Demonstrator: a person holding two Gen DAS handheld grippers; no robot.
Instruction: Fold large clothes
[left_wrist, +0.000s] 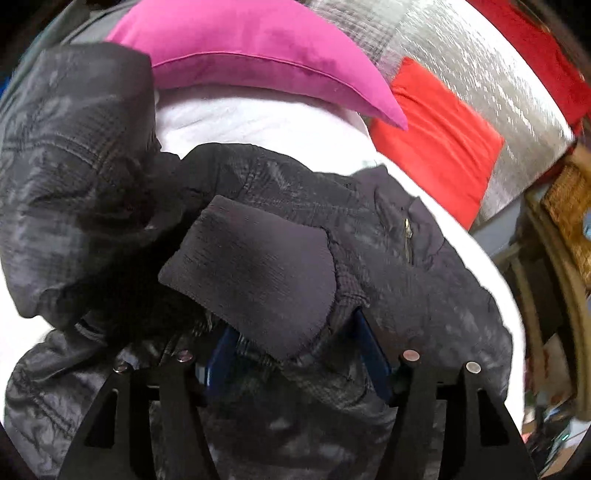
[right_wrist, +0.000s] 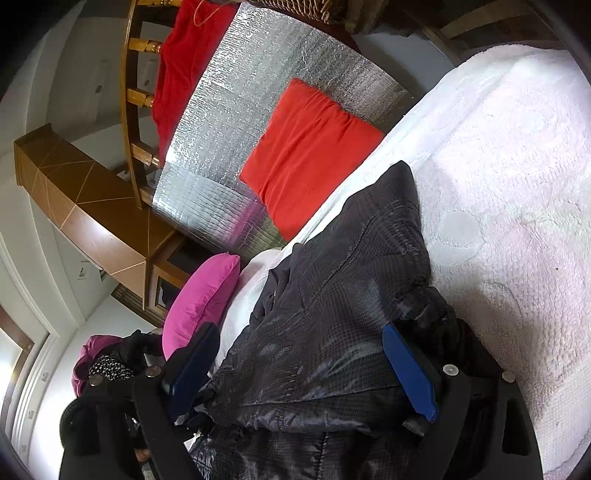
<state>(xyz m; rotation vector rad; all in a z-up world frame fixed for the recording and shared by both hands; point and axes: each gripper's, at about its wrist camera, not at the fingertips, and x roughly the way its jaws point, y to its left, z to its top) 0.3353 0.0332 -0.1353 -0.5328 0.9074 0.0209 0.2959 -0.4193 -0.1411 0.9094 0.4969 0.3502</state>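
Note:
A large black quilted jacket (left_wrist: 424, 280) lies rumpled on a white bedspread (left_wrist: 258, 122). In the left wrist view its ribbed sleeve cuff (left_wrist: 258, 273) drapes between the blue fingers (left_wrist: 373, 354) of my left gripper (left_wrist: 295, 354), which closes on the sleeve fabric. In the right wrist view the jacket (right_wrist: 332, 314) stretches across the bedspread (right_wrist: 517, 221). My right gripper (right_wrist: 299, 369) has its blue fingers (right_wrist: 410, 373) spread wide, with jacket fabric lying between them but not pinched.
A pink cushion (left_wrist: 258, 48) (right_wrist: 203, 295) and a red cushion (left_wrist: 436, 140) (right_wrist: 310, 155) lie at the bed's head against a silver foil sheet (right_wrist: 258, 92). A wooden headboard (right_wrist: 136, 92), red cloth (right_wrist: 184, 55) and a clothes pile (right_wrist: 107, 365) lie beyond.

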